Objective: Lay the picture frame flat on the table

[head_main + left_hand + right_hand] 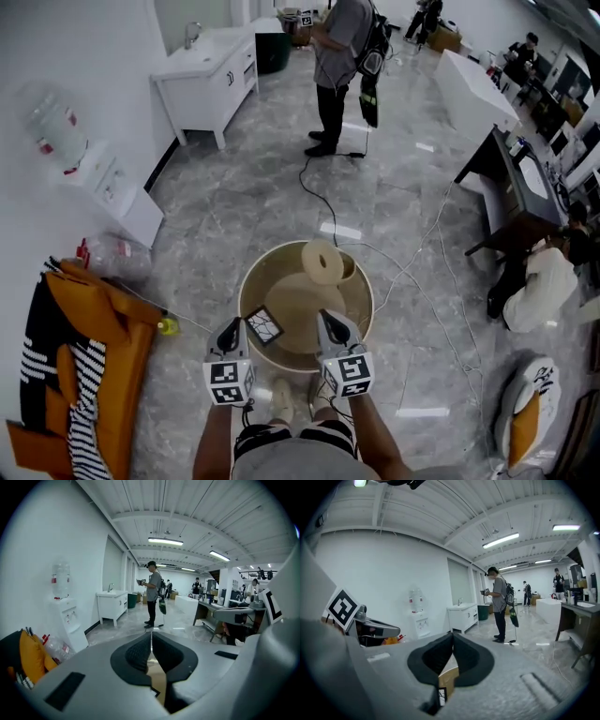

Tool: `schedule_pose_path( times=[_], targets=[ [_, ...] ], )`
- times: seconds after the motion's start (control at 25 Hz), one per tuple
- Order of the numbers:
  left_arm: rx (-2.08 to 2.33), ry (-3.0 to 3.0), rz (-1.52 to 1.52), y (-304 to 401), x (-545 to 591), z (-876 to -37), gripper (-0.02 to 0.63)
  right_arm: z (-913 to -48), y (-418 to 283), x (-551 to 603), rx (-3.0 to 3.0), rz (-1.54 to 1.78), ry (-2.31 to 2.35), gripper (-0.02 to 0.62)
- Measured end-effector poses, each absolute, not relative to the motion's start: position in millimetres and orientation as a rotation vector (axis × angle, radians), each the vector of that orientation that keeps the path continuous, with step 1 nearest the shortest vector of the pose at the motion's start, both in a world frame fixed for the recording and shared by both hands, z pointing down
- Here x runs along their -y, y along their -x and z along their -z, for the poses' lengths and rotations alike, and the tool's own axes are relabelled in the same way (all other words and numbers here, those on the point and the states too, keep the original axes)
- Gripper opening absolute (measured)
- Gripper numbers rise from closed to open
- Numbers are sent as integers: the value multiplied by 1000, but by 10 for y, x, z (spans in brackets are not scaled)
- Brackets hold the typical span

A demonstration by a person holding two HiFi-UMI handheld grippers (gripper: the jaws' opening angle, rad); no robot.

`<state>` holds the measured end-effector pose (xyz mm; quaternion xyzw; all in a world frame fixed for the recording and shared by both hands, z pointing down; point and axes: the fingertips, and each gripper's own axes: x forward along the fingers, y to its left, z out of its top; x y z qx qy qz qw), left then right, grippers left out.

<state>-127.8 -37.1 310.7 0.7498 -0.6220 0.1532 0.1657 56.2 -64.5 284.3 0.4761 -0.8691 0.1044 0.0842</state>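
Frame's down | picture frame [264, 325] lies flat on the round desk [291, 305], corner-on, just beside the left gripper [230, 330], farther from the right gripper [328, 323] | both grippers' fingers pressed together, holding nothing.

Evenly bright, sharp, fisheye-warped, dark corners

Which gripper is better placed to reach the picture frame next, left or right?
Left, probably. In the head view the picture frame sits near the left rim of the round table, just beside the left gripper; the right gripper is farther from it. Both grippers are shut and empty.
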Motion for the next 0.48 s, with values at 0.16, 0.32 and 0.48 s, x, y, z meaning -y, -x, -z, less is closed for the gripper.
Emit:
schedule_pose_path(
  times=[0.16, 0.32, 0.48],
  targets=[
    [1743, -2203, -447, 1266, 101, -2925, 26, -2621, -596, 349, 2588, -246, -1458, 0],
    [1699, -2269, -458, 1259, -133, -2777, 26, -2471, -608, 83, 2573, -216, -1511, 0],
    [1682, -2298, -439, 1271, -431, -2648, 26, -2396, -585, -244, 2568, -230, -1548, 0]
  ],
)
